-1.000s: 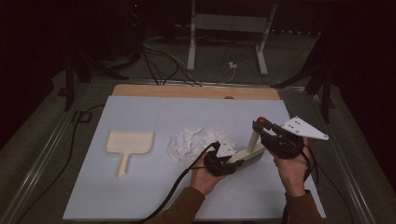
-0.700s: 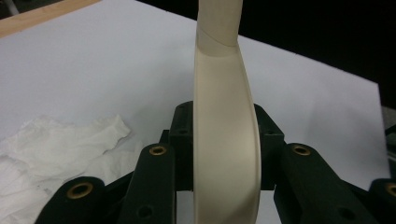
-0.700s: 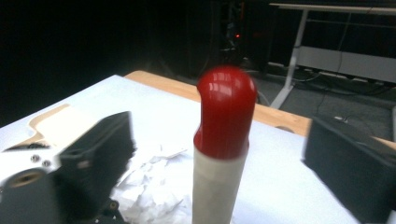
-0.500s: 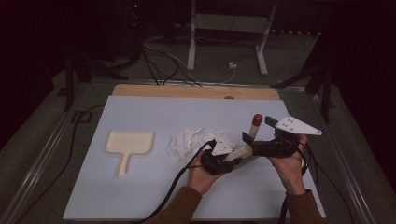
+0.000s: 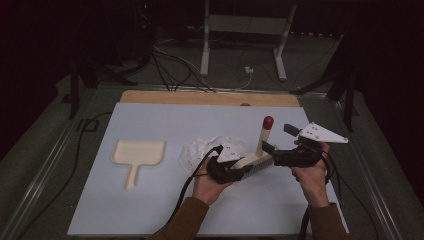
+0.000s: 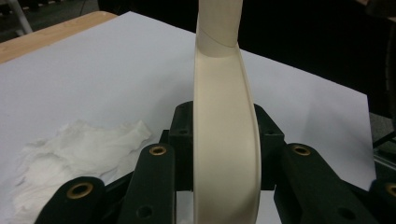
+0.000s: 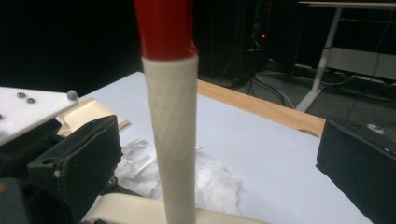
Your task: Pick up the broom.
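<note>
A cream hand brush (image 5: pixel 256 161) with a red-tipped handle (image 5: pixel 265 134) is held above the blue mat, handle pointing up. My left gripper (image 5: pixel 244 169) is shut on the brush's body; in the left gripper view the cream back (image 6: pixel 224 154) is clamped between the jaws of the left gripper (image 6: pixel 225 123). My right gripper (image 5: pixel 269 148) has just been opening. In the right gripper view the handle (image 7: pixel 173 140) stands between the spread jaws of the right gripper (image 7: pixel 222 156), touching neither. A cream dustpan (image 5: pixel 135 155) lies at the left. Crumpled white paper (image 5: pixel 200 147) sits beside the left hand.
The blue mat (image 5: pixel 165 117) covers a wooden table whose far edge (image 5: pixel 200 98) shows. Cables (image 5: pixel 80 150) run along the left side. A white stand (image 5: pixel 240 35) is on the floor beyond the table.
The right gripper has let go of the red-tipped handle and spread its jaws. The brush has swung so that its handle stands more upright, and the left hand has shifted slightly up and right.
</note>
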Demonstrator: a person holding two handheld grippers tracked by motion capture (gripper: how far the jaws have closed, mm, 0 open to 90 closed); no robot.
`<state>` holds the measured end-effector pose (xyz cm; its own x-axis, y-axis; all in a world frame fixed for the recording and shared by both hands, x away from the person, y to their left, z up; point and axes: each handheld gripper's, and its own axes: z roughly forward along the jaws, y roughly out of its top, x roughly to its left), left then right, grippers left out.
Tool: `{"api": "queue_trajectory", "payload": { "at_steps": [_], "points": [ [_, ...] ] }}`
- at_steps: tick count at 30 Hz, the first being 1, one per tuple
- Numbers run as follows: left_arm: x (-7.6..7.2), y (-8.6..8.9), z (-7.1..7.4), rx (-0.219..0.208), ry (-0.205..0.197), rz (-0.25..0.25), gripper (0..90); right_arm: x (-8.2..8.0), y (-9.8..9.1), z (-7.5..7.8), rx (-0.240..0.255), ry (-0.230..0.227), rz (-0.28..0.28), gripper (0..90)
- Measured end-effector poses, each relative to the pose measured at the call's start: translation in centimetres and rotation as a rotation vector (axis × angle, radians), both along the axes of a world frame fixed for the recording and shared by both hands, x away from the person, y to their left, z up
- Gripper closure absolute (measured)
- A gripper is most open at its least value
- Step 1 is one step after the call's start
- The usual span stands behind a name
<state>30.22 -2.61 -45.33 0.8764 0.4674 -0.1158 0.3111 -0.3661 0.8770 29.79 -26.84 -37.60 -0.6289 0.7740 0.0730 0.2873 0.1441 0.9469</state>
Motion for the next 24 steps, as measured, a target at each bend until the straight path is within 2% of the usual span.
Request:
{"api": "queue_trajectory", "payload": {
  "at_steps": [3,8,13,16,19,24],
  "points": [
    [0.0,0.5,0.2,0.001,-0.005,-0.001,69.8,0.3,-0.2,-0.2,0.002,0.000,0.030,0.0],
    [0.0,1.2,0.6,0.004,-0.009,-0.005,69.8,0.7,-0.5,-0.5,0.026,0.016,0.045,0.0],
    [0.0,2.0,1.0,0.001,-0.013,-0.011,69.8,0.8,-0.6,-0.6,0.058,0.011,0.074,0.0],
    [-0.1,2.4,1.2,-0.004,-0.014,-0.013,69.8,0.8,-0.5,-0.7,0.056,0.009,0.094,0.0],
    [-0.1,2.9,1.4,-0.001,-0.017,-0.022,69.8,0.9,-0.4,-0.7,0.053,0.026,0.107,0.0],
    [-0.1,3.9,1.6,-0.002,-0.018,-0.036,69.8,0.8,-0.4,-0.7,0.083,0.039,0.128,0.0]
  ]
}}
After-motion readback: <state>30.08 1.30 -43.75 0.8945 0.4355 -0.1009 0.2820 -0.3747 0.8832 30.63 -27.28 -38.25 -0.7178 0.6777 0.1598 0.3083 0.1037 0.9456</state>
